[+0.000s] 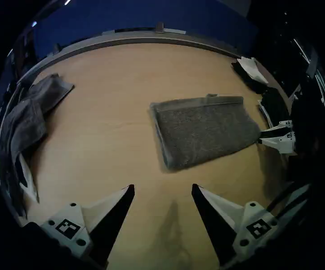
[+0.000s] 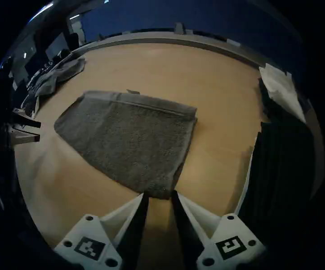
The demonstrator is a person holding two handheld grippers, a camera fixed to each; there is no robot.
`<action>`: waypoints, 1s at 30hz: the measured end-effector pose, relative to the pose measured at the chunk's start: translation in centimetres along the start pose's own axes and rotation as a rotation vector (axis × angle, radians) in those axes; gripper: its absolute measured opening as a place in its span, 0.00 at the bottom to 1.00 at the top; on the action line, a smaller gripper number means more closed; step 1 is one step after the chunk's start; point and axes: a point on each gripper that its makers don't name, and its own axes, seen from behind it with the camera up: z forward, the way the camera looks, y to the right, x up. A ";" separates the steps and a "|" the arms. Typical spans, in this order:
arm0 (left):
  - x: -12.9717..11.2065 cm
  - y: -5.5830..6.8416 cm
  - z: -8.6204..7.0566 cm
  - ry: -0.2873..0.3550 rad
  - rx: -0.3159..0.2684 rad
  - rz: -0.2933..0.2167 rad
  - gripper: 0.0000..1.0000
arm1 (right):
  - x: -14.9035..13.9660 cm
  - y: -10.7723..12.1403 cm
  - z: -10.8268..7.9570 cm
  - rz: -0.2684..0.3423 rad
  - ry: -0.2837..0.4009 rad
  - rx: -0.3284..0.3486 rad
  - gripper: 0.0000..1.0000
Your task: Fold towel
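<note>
Right gripper (image 2: 158,193), narrowly parted, straddles the folded towel's (image 2: 131,135) near corner, grip unclear; left gripper (image 1: 162,185) gapes wide, empty.

1. In the right gripper view, the near corner of the towel (image 2: 131,139) reaches the fingertips of the right gripper (image 2: 158,195). Whether they pinch it cannot be told.
2. In the left gripper view, a grey cloth heap (image 1: 25,117) runs off the left edge.
3. The dark stack (image 2: 279,171) on the right of the right gripper view is too dim to identify.
4. The left gripper (image 2: 38,131) shows there as small tips, its body cut off.
</note>
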 end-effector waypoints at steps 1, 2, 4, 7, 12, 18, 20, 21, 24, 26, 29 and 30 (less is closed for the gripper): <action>0.0 0.1 0.0 0.000 -0.001 -0.002 0.94 | -0.1 0.1 0.1 0.002 -0.001 -0.001 0.31; -0.1 0.1 -0.1 0.000 -0.003 -0.004 0.94 | -0.1 0.1 0.1 0.004 -0.002 -0.003 0.29; -0.1 0.2 -0.1 -0.001 -0.004 -0.005 0.94 | -0.1 0.2 0.1 0.005 -0.003 -0.005 0.27; -0.2 0.2 -0.1 -0.002 -0.003 -0.005 0.94 | -0.1 0.3 0.0 -0.002 -0.006 -0.013 0.20; -0.3 0.1 -0.1 -0.005 -0.003 -0.004 0.94 | -0.2 0.5 0.0 -0.007 -0.005 -0.025 0.07; -0.4 0.1 -0.2 -0.005 -0.007 -0.006 0.94 | 0.2 0.4 -0.2 0.032 0.008 -0.012 0.02; -0.4 0.1 -0.2 -0.005 -0.007 -0.007 0.94 | 0.2 0.4 -0.4 0.037 0.011 -0.009 0.02; -0.4 0.1 -0.2 -0.005 -0.007 -0.007 0.94 | 0.3 0.4 -0.4 0.037 0.012 -0.009 0.02; -0.5 0.1 -0.2 -0.007 -0.006 -0.005 0.94 | 0.4 0.5 -0.5 0.033 0.016 -0.013 0.02; -0.5 0.1 -0.2 -0.007 -0.004 -0.003 0.94 | 0.7 0.4 -0.7 0.029 0.021 -0.016 0.02; -0.6 0.1 -0.2 -0.008 -0.004 -0.004 0.94 | 1.2 0.4 -0.9 0.022 0.029 -0.018 0.02; -0.6 0.1 -0.2 -0.008 -0.004 -0.005 0.94 | 1.4 0.4 -1.0 0.019 0.033 -0.017 0.02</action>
